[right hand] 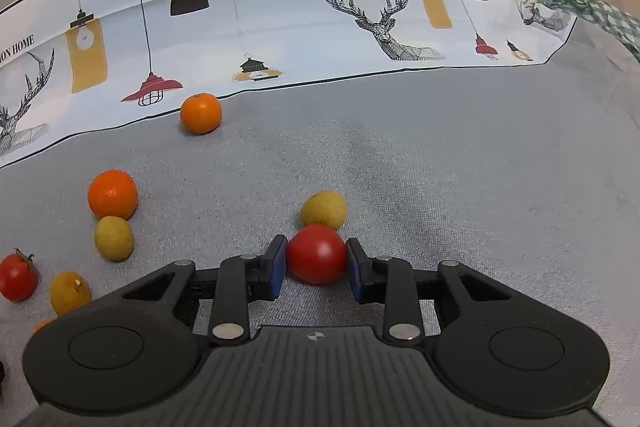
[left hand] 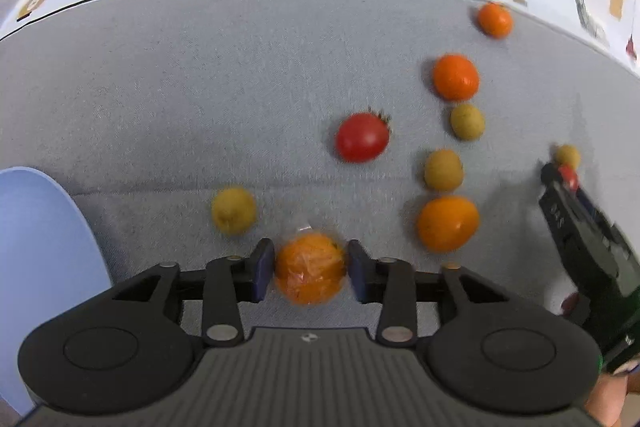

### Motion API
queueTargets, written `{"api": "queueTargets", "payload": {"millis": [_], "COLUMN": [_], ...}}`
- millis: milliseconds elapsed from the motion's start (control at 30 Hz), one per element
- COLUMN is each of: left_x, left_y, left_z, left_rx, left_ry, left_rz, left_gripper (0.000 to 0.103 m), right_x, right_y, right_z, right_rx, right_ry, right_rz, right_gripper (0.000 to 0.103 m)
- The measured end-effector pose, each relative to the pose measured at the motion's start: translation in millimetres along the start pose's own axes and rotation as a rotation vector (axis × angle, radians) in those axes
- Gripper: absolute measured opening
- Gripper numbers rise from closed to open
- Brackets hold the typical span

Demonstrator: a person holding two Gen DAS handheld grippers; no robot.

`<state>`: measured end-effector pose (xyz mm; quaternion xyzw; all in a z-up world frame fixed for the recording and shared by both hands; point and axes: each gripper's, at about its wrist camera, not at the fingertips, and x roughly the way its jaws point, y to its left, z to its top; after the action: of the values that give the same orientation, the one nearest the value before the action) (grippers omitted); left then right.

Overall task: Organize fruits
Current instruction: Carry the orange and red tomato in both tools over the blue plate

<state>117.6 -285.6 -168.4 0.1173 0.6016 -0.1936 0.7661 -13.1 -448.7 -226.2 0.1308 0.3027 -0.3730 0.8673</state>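
On the grey cloth (left hand: 200, 87), the left gripper (left hand: 310, 273) was closed on a wrapped orange (left hand: 310, 273), pads against both sides. The right gripper (right hand: 317, 259) clamped a red tomato (right hand: 317, 254) just before a yellow-green fruit (right hand: 323, 209). Other fruits lay scattered nearby.

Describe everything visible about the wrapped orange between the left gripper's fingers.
The wrapped orange is round, bright orange, and covered in crinkled clear film that bunches into a small twist at its top. It sits low on the grey cloth, squeezed between the blue pads of the left gripper, one on each side. No other fruit touches it; its underside is hidden.
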Motion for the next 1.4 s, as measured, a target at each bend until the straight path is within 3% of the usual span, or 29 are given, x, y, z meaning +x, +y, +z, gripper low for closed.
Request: {"api": "queueTargets", "payload": {"millis": [67, 100, 233, 367, 500, 633, 700, 900, 1067, 1233, 1400], "left_x": [-1.6, -4.9, -25.0, -62.6, -114.9, -164.8, -185.6, -224.9, -249.8, -261.0, -266.4], "left_y": [-1.1, -2.1, -4.6, 5.1, 23.6, 51.5, 71.4, 135.5, 175.4, 202.2, 221.7], "left_z": [-4.0, -6.1, -10.4, -17.0, -36.4, -71.3, -92.1, -152.0, -204.8, -246.9, -263.8], "left_rx": [0.018, 0.029, 0.052, 0.036, 0.026, 0.016, 0.004, -0.054, -0.115, -0.162, -0.204], "left_ry": [-0.012, -0.03, -0.092, -0.121, -0.167, -0.21, -0.221, -0.26, -0.31, -0.327, -0.347], "left_rz": [0.006, 0.01, 0.023, -0.021, -0.058, -0.049, -0.029, 0.068, 0.099, 0.064, 0.033], "left_gripper": [0.049, 0.041, 0.041, 0.041, 0.041, 0.041, 0.041, 0.041, 0.041, 0.041, 0.041], "right_x": [-0.8, -1.6, -10.2, -37.6, -84.8, -157.3, -200.0, -304.4, -351.8, -380.9, -406.4], "right_y": [2.0, 0.8, -9.0, -29.8, -50.4, -55.7, -47.2, -10.7, 29.6, 59.9, 78.7], "right_z": [0.3, 1.6, 3.8, 8.4, 16.5, 10.8, 0.7, -28.4, -36.3, -52.6, -57.4], "right_rx": [-0.013, -0.008, 0.037, 0.078, 0.124, 0.1, 0.06, -0.002, -0.062, -0.172, -0.253], "right_ry": [-0.002, -0.002, -0.019, -0.107, -0.192, -0.26, -0.255, -0.129, -0.079, -0.044, -0.068], "right_rz": [-0.005, -0.002, -0.03, -0.096, -0.103, 0.008, 0.114, 0.5, 0.689, 0.754, 0.737], "right_gripper": [0.033, 0.033, 0.032, 0.032, 0.032, 0.032, 0.032, 0.033, 0.033, 0.033, 0.033]}}
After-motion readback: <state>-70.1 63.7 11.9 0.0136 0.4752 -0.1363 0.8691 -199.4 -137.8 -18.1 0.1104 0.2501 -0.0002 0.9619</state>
